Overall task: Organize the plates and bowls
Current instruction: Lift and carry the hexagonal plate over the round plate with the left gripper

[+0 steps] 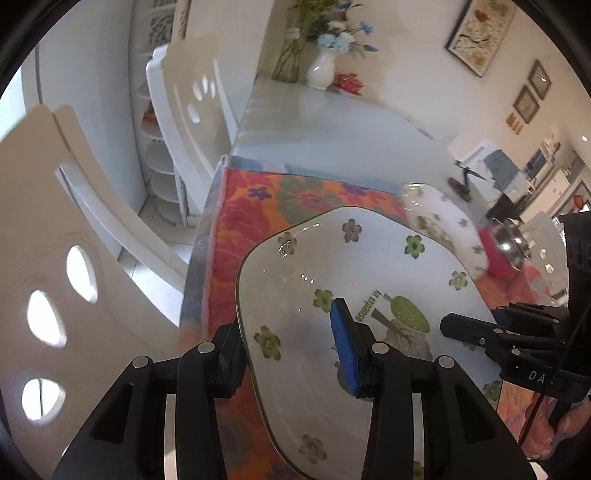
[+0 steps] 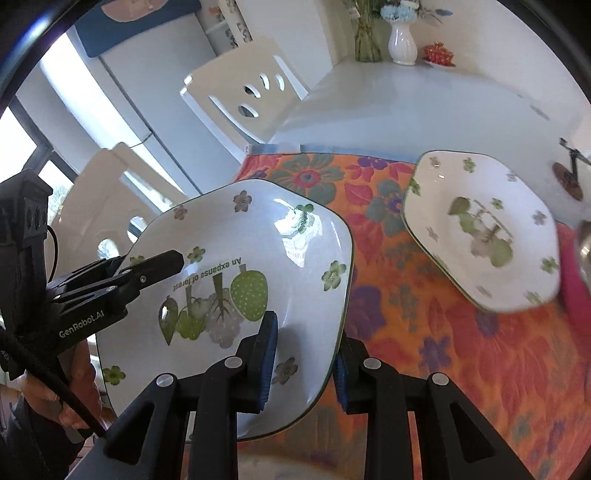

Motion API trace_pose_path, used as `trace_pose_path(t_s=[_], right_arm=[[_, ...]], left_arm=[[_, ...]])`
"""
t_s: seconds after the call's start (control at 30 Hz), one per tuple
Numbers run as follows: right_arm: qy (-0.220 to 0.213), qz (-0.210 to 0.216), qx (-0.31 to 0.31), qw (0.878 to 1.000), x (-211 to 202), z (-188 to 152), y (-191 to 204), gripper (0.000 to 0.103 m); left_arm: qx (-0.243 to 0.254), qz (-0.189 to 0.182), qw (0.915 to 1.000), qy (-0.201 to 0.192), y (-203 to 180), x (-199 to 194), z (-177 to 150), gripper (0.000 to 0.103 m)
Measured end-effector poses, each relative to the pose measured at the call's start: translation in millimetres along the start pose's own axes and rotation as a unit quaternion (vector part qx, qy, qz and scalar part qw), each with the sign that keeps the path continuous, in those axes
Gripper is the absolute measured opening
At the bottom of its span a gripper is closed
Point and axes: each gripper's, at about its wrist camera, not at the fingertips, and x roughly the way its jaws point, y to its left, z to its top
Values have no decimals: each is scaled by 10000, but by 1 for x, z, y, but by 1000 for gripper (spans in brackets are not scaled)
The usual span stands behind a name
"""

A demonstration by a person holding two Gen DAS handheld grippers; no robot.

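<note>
Both my left tool [image 1: 291, 350] and right tool [image 2: 303, 363] clench the glazed plate [image 2: 236, 266] by opposite rims (slippery, breakable, fairly heavy).

White cut-out chairs [image 2: 251, 99], framed pictures [image 1: 480, 33] on cream wall, bright window [image 2: 22, 147], corner shelf [image 1: 159, 147]

A: State the left wrist view position.
B: Mounted behind the left gripper [image 1: 291, 343], close above the floral plate [image 1: 369, 266], facing along the table [image 1: 332, 129] toward the vase [image 1: 321, 70].
A: And the right wrist view?
B: Behind the right gripper [image 2: 304, 363], equally close, facing the same way (slightly rightward). Both share the plate [image 2: 229, 258], tablecloth [image 2: 424, 332] and vase [image 2: 402, 40].
</note>
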Motion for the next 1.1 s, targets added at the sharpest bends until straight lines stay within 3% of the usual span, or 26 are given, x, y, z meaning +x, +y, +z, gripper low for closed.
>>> trace_pose_path(t_s=[0.27,0.47,0.77,1.1], right_arm=[[-272,-73,300,9992,-73,-66,3,26],[-144,-79,383,9991,-106,-120,-8,26],[254,-121,380,9989,-114,-180,-27,27],[608,-203,369,9973,-93,-203,-32,27]], left_arm=[[270,-211,9992,-186,-52,-55,-37,37],[192,-246,9995,-68,-90,-74,-81,37],[-81,-263,9990,361,-120,-70,-142,37],[-367,-124,9965,742,-115,-45,-176,37]])
